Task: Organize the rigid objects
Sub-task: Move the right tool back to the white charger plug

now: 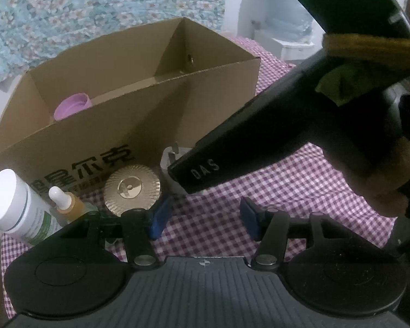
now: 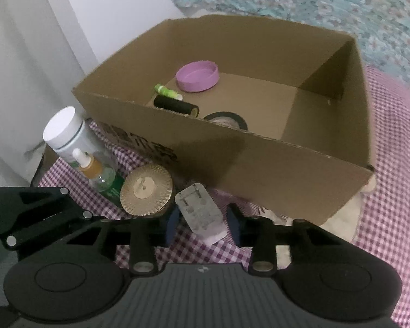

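Observation:
An open cardboard box (image 2: 273,161) stands on the checked cloth; it holds a purple lid (image 2: 198,78), a green tube (image 2: 166,91), a black roll (image 2: 176,105) and a tape ring (image 2: 227,119). In front of it lie a gold disc (image 2: 147,192), a white plug adapter (image 2: 202,214), a dropper bottle (image 2: 88,165) and a white-capped bottle (image 2: 65,131). My right gripper (image 2: 203,222) is open, its blue pads on either side of the adapter. My left gripper (image 1: 205,218) is open and empty, just right of the gold disc (image 1: 132,188). The right gripper's body (image 1: 273,125) crosses the left wrist view.
The box (image 1: 139,125) fills the back of the cloth-covered surface (image 1: 273,191). A floral fabric (image 2: 314,5) lies behind it. A white wall (image 2: 27,54) is at the left. The bottles (image 1: 19,205) stand at the cloth's left edge.

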{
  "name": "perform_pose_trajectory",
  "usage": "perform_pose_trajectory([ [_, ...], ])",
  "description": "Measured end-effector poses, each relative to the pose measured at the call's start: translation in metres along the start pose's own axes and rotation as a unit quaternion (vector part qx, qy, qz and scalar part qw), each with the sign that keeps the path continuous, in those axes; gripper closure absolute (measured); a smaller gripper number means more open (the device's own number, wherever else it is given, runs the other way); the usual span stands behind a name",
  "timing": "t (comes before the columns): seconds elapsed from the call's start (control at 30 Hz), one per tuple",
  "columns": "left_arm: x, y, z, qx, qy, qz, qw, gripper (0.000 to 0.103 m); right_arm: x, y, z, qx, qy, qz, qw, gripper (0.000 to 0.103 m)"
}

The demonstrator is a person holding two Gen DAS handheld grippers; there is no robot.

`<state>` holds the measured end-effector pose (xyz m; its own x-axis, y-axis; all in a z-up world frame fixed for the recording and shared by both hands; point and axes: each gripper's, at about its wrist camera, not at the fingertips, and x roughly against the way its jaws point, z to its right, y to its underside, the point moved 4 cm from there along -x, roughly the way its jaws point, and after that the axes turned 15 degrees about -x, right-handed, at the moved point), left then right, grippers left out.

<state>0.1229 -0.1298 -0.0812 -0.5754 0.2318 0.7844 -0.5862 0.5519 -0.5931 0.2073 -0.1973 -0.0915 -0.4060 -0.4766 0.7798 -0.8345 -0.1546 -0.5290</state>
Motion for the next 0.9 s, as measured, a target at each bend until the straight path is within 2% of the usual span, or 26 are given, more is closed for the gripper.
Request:
perform_pose_trajectory([
  [0.13,-0.002,0.000,0.003,-0.014,-0.006,0.004,0.9999,0.047,0.006,0.002,0.002,-0.015,0.007,-0.007,1.000,0.073],
  [0.27,-0.005,0.001,0.011,-0.035,-0.008,0.007,0.9993,0.044,0.015,0.007,0.007,-0.025,0.020,-0.017,0.999,0.073],
  [0.43,-0.011,0.002,0.025,-0.068,-0.010,0.010,0.9976,0.043,0.026,0.013,0.014,-0.047,0.016,-0.037,0.998,0.074],
  [0.47,-0.012,0.003,0.029,-0.077,-0.011,0.011,0.9969,0.043,0.028,0.014,0.015,-0.051,0.014,-0.041,0.998,0.080],
  [0.5,-0.014,0.002,0.032,-0.083,-0.011,0.012,0.9964,0.043,0.030,0.015,0.016,-0.055,0.012,-0.046,0.997,0.080],
  [0.67,-0.020,0.005,0.044,-0.103,-0.011,0.015,0.9945,0.043,0.036,0.015,0.017,-0.068,0.008,-0.057,0.996,0.080],
  [0.9,-0.030,0.000,0.031,-0.091,-0.009,0.015,0.9957,0.043,0.028,0.009,0.012,-0.067,0.001,-0.069,0.995,0.076],
])
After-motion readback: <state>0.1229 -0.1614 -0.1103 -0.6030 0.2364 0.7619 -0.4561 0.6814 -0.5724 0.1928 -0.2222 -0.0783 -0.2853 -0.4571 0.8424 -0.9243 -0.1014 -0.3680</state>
